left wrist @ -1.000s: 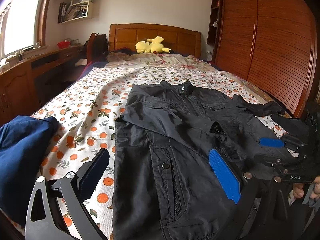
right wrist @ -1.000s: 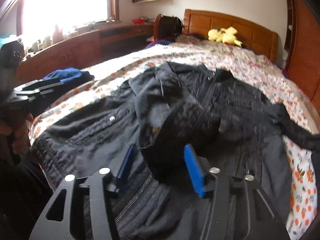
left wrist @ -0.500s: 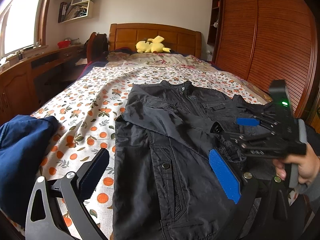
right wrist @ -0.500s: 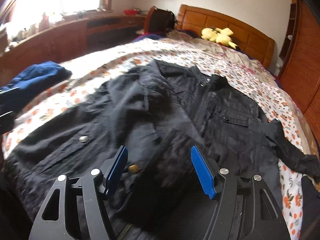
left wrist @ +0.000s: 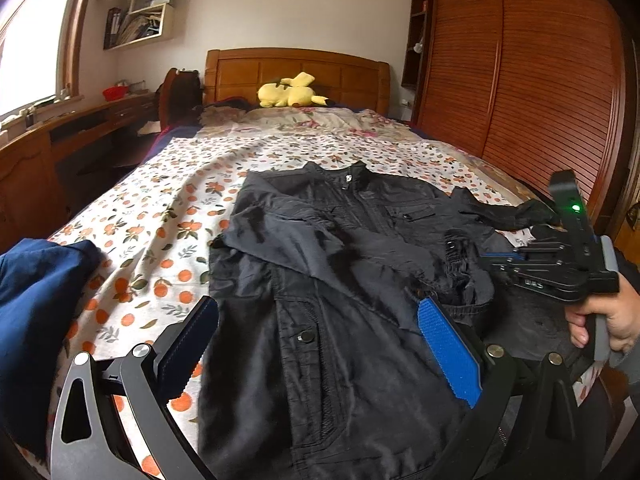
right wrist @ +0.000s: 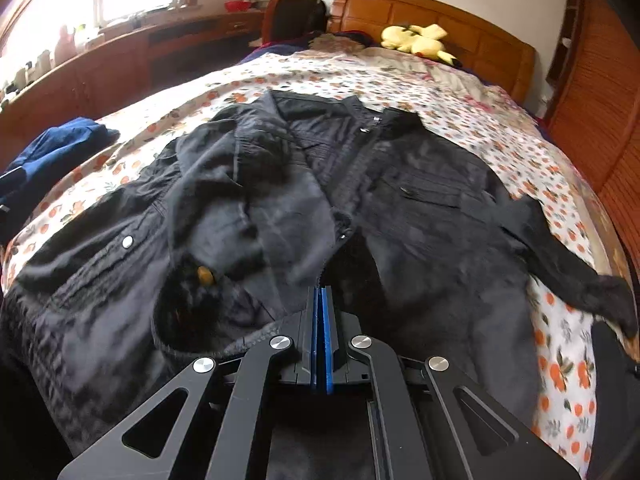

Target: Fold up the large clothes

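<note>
Black jacket (left wrist: pixel 328 280) on an orange-printed white bedsheet (left wrist: pixel 160 216).

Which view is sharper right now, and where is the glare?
Left wrist view: sharp; black jacket crisp, window blown out at left, fisheye bends the wardrobe. Right wrist view: motion-smeared jacket fabric, window glare top left washing out the desk.

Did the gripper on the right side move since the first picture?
Yes. In the left camera's view the right gripper sits higher than a second ago, closer to the wardrobe, above the black jacket. Its jaws have just closed on nothing.
</note>
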A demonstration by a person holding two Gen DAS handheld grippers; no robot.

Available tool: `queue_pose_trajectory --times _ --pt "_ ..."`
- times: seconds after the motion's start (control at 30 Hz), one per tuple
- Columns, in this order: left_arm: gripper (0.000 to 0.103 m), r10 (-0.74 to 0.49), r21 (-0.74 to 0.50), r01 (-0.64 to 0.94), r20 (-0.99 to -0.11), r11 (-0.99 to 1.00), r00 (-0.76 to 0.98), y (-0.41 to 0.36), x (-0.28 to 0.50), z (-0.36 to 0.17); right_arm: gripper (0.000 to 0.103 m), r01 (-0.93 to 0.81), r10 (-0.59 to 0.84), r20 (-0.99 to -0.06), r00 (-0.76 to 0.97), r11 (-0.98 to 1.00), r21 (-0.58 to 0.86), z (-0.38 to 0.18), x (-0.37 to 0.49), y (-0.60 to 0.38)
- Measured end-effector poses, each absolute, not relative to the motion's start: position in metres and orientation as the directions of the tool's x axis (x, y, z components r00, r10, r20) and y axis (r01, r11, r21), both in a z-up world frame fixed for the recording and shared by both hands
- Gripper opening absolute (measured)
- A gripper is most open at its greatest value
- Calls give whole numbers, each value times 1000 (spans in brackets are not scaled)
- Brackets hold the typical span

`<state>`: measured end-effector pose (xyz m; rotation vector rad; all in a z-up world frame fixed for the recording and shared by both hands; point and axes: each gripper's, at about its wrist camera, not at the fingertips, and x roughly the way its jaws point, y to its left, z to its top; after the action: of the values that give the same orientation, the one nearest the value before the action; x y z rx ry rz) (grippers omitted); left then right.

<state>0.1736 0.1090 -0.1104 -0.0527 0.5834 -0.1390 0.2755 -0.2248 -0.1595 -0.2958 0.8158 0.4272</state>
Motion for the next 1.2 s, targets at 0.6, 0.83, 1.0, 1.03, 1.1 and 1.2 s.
queue_pose_trajectory --times 0.6,0.83,1.0,1.03,1.1,1.2 --pt "101 -213 -94 194 -555 976 804 60 188 -118 1 -424 213 -754 621 901 -94 -171 245 -271" --pt "101 -228 -104 206 -558 973 798 52 190 -120 2 -389 179 -770 612 916 -96 -188 239 -296" --pt "101 -230 -110 203 -544 973 807 53 190 -117 13 -422 248 -724 644 904 -66 -167 224 -288" --pt "101 -230 -113 201 -543 973 807 54 190 -118 19 -435 269 -712 648 899 -56 -162 221 -283" --pt "101 -227 -117 195 -544 974 808 55 190 -118 39 -457 304 -696 651 889 -40 -153 219 -274" --pt "101 -220 -116 187 -544 975 810 57 191 -119 40 -503 366 -677 639 864 -8 -143 213 -256"
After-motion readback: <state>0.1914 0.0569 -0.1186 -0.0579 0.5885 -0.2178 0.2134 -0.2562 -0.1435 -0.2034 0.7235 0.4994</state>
